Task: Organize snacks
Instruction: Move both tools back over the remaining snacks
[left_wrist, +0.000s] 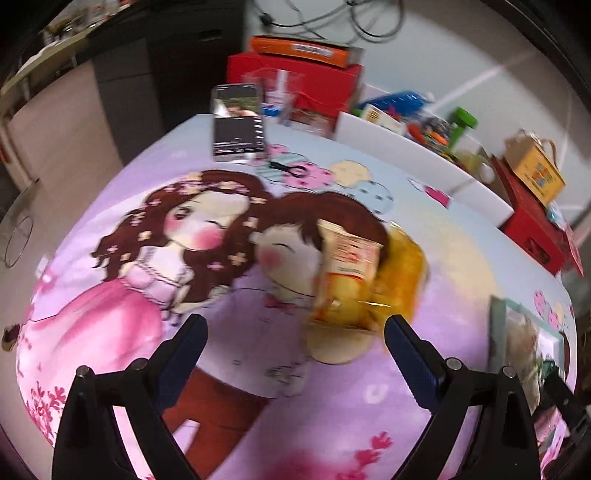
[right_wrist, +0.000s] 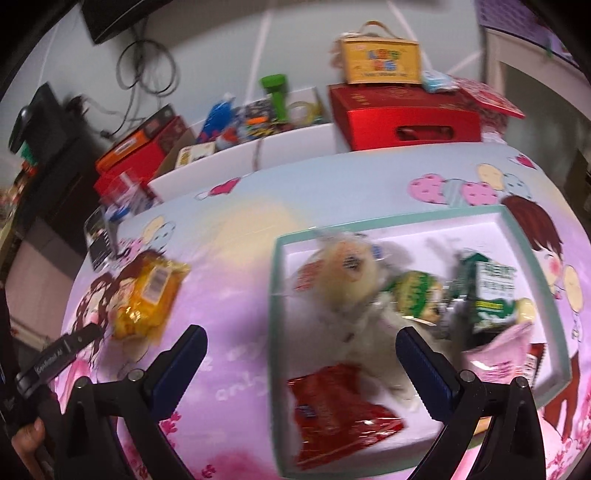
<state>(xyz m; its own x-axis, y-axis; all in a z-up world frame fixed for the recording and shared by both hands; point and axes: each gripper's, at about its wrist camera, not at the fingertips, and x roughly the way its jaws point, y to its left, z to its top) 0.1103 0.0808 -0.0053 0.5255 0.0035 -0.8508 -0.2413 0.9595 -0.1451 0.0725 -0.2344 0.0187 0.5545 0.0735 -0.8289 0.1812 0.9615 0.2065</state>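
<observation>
Cartoon-print table (left_wrist: 110, 295) held the yellow snack pack (left_wrist: 354, 280) w/ left tongs (left_wrist: 295, 328) wide & empty just short; best straddle it squarely before closing, right tongs (right_wrist: 301, 339) also wide over tray (right_wrist: 275, 295).

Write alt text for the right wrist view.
The open right gripper hovers over a teal-rimmed tray holding red, green and pink snack packs. A yellow pack lies outside it on the cartoon-print tablecloth.
</observation>
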